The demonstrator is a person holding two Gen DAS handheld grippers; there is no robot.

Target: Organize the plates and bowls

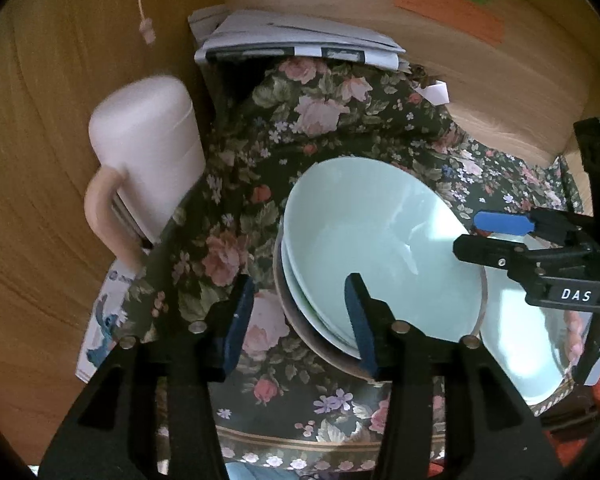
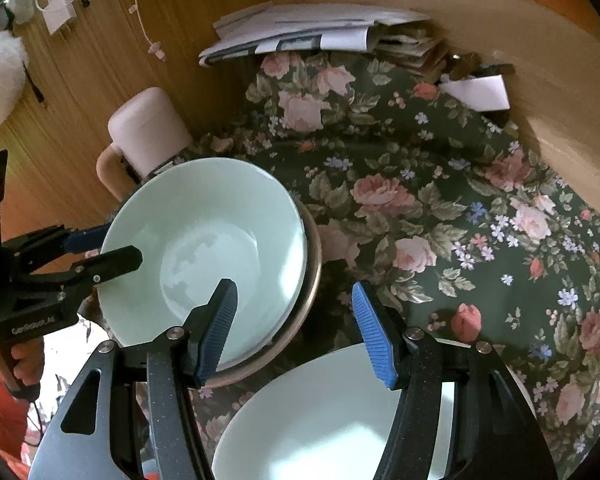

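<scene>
- Here, my left gripper (image 1: 300, 316) stood with fingers apart, straddling the near rim of the pale green bowls (image 1: 380, 248) without pinching it.
- The bowls sat nested on a brown-rimmed plate (image 2: 314, 256) on the floral-clothed surface (image 2: 440, 208).
- My right gripper (image 2: 296, 332) hung with fingers apart and empty between that stack and a second pale dish (image 2: 320, 428) just beside it.
- To do this well, I judged, I should seat each dish squarely and withdraw without nudging the rim.
- A pink lidded jug (image 1: 148, 152) stood near the stack.
- Legible: "DAS" on the right gripper's label; the left's lettering was too blurred to read.
</scene>
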